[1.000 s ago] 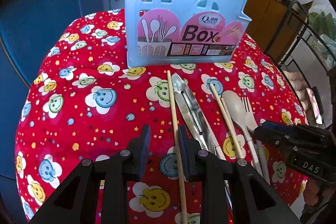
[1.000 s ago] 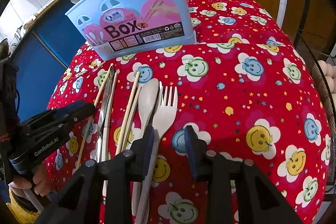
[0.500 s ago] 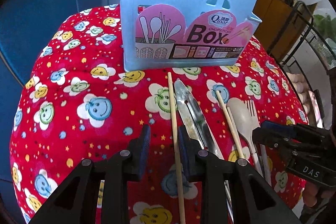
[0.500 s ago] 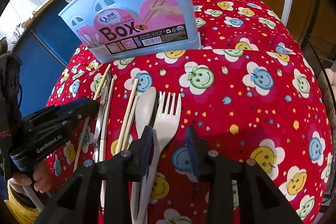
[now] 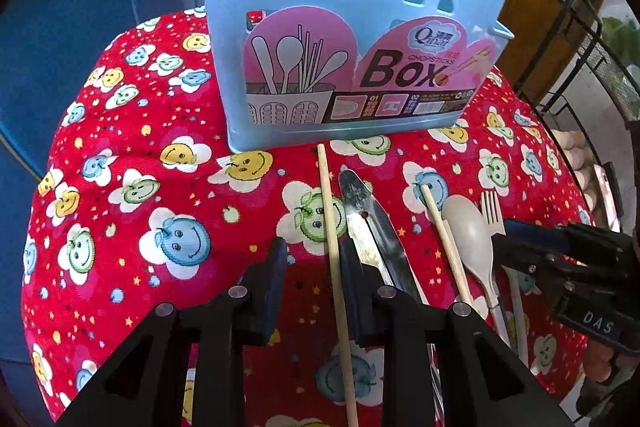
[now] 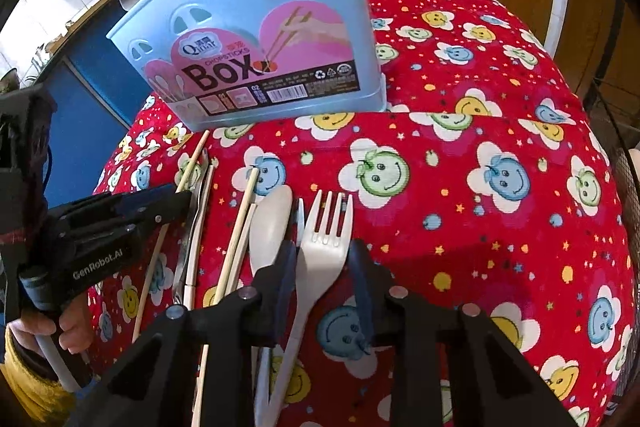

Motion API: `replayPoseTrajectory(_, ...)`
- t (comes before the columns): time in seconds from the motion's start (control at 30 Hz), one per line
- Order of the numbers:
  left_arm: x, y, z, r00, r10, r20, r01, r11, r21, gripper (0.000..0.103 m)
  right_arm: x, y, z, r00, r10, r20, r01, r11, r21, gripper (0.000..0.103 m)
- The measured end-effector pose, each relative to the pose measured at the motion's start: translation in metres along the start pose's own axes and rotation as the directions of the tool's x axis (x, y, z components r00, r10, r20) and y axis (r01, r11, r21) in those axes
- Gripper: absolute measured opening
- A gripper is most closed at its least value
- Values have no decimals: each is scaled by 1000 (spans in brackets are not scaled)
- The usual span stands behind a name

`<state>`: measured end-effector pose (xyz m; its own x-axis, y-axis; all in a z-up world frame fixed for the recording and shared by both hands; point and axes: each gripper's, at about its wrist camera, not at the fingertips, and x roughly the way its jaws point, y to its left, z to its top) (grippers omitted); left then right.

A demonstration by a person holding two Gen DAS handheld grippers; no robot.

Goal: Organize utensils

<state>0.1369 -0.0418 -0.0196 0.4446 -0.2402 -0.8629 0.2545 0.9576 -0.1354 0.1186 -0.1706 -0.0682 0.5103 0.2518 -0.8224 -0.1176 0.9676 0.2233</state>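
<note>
Right wrist view: my right claw [image 6: 322,273] has just been narrowing, pads astride the pale plastic fork [image 6: 322,251], not yet pinching. Light, slick, slightly flexible; I'd grip its neck. Left claw [image 5: 314,281] brackets a thin chopstick [image 5: 334,251], gap visible.

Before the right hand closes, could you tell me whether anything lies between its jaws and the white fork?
Nothing visible does. The right gripper already straddles the white fork, jaws either side of its neck. The beige spoon lies just outside the left jaw, close beside it.
</note>
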Motion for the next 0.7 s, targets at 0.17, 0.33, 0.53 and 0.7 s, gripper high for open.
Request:
replayPoseTrajectory(0.17,2,3,4,1000,-23,-7,23,1000,-16,27,-2,-5,-2,999,32,28,-33,999,22,29)
replayPoseTrajectory(0.33,4,9,8,999,-47,-21,47,998,-42,27,-4,-12,2,996,74,41,-76,996,47,28)
replayPoseTrajectory(0.53,0,13,8,998,-67,-12,66,997,-32,6,-5,-15,5,997,58,54,-61,996,57,28)
replayPoseTrajectory(0.7,-14,21,5,995,-97,23,99,994,-51,4,-8,-14,5,996,51,74,-54,997,50,27)
